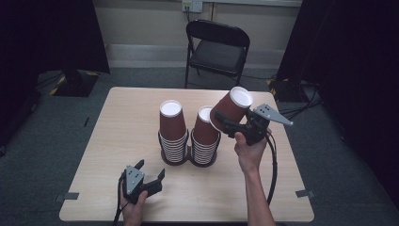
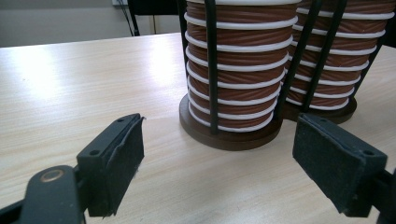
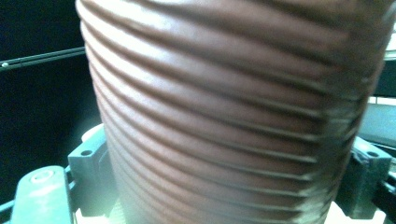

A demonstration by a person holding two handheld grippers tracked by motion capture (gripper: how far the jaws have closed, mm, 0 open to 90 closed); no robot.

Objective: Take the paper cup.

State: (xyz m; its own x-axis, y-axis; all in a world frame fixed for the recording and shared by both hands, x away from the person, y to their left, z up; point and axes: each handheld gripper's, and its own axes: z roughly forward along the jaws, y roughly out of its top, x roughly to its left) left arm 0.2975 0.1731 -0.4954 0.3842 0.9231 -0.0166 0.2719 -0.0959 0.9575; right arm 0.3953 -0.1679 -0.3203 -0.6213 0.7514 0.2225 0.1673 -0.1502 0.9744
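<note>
— Brown ribbed paper cup (image 1: 231,107), upside down with its white bottom up and tilted: where does it sit?

— It is held in the air by the right gripper (image 1: 225,123), whose black jaws press on its ridged wall from both sides near the rim. The right gripper view shows the same cup (image 3: 224,116) close up, clamped between the two pads. It hangs just right of, and above, the right stack.

— And the stacks?

— Two stacks of upturned brown cups with white rims stand side by side in a black wire double holder (image 1: 189,157) near the middle of the pale wooden table (image 1: 117,122). The left stack (image 1: 172,132) and the right stack (image 1: 205,136) each rest on a round dark base.

— What about the other tool?

— The left gripper (image 1: 151,175) rests low over the table's near edge, jaws spread wide and holding nothing, pointed at the holder. Its own view shows the left stack (image 2: 238,70) straight ahead.

— Any writing or brand?

— None can be read on the cups or holder.

— Anything behind?

— A black folding chair (image 1: 217,47) stands beyond the table.
</note>
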